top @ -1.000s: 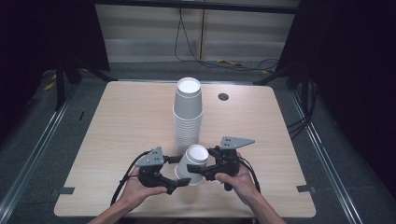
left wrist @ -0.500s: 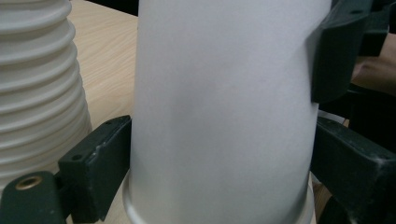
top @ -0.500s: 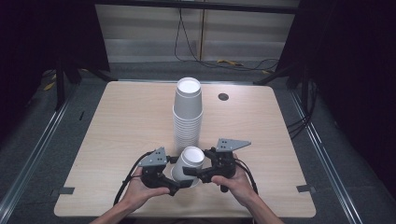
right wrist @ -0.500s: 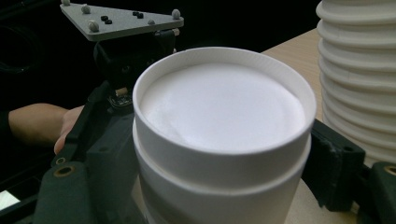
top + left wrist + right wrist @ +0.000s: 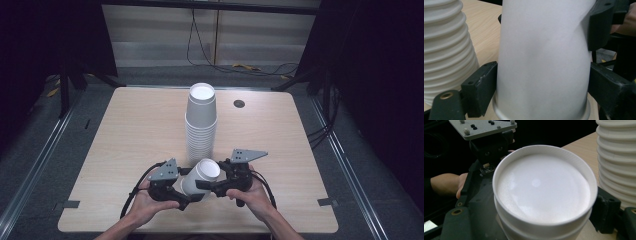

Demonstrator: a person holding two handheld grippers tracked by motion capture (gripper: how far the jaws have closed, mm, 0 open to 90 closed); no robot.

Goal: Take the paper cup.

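Cup (image 5: 200,176), white paper, upside down and tilted, held off the table (image 5: 130,130) near its front edge, between both grippers. Left gripper (image 5: 186,196) closed on lower cup wall: seen in left gripper view with one black jaw pressed to each side of cup (image 5: 544,62), just above rolled rim. Right gripper (image 5: 206,186) closed on same item: seen in right gripper view with jaws flanking sides just below raised bottom end of cup (image 5: 544,190); second rolled rim visible directly beneath, so possibly two nested cups, cannot tell for certain. Grey three-cornered plates on top of both grippers, cables trailing toward front edge. Hands (image 5: 255,195) wrapped around gripper bodies, forearms entering from bottom of high view. Stack of cups (image 5: 201,120) standing upright just behind held cup, close but apart from it, near table centre. Small dark round grommet (image 5: 239,103) set in tabletop to right of stack, near far edge.
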